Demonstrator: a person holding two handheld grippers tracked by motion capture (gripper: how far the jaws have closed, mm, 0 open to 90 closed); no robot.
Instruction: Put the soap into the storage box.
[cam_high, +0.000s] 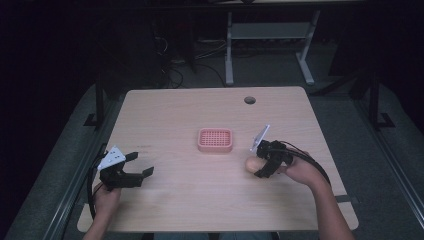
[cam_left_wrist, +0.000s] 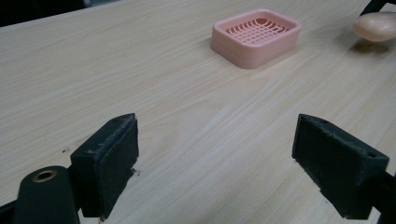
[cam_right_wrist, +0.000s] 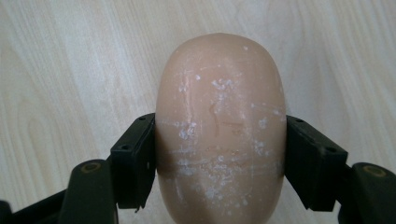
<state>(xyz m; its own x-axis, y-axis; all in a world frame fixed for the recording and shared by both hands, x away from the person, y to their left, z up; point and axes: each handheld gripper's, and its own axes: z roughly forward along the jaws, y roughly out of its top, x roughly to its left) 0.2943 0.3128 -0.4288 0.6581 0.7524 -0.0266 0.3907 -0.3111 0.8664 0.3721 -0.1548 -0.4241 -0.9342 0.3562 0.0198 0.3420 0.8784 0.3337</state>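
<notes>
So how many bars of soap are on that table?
1. The peach soap bar sits clamped between the jaws of the right gripper, just right of the pink soap dish, whose grid looks empty. The left gripper hangs open, holding nothing.

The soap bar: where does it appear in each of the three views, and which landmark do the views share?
High view: the soap bar lies right of centre, between the right gripper's jaws.
Left gripper view: soap bar at the top right edge, right of the pink soap dish.
Right gripper view: soap bar in the centre, clamped by both jaws.
Shared landmark: the wooden table.
</notes>
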